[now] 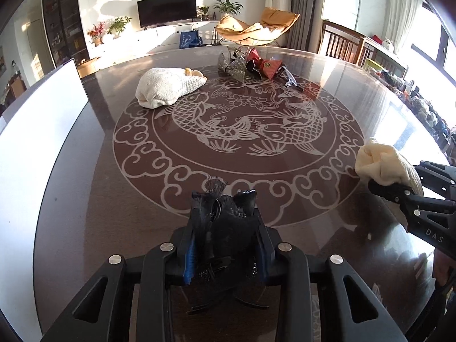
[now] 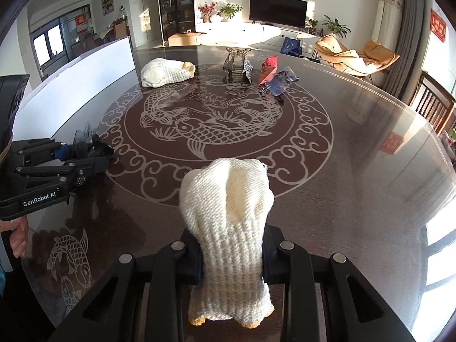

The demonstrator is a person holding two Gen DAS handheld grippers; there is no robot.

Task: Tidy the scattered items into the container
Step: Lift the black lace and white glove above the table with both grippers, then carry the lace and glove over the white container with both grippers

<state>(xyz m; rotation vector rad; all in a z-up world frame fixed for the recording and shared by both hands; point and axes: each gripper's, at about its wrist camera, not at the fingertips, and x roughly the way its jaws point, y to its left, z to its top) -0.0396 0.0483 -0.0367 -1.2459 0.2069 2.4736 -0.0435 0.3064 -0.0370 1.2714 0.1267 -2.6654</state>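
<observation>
My left gripper (image 1: 223,199) is shut on a black feathered hair clip (image 1: 225,216), held just above the table; it also shows in the right wrist view (image 2: 94,149). My right gripper (image 2: 232,228) is shut on a cream knitted glove (image 2: 228,199), seen at the right in the left wrist view (image 1: 382,165). A white container (image 1: 37,119) stands along the table's left edge (image 2: 85,71). Another cream knitted glove (image 1: 168,85) lies at the far left. Shiny and red gift bags (image 1: 250,64) and a blue pouch (image 2: 280,84) lie at the far side.
The round glass-topped table (image 1: 228,131) bears a fish engraving. Wooden chairs (image 1: 342,42) stand beyond its right edge. A TV, plants and an orange lounge chair stand far behind.
</observation>
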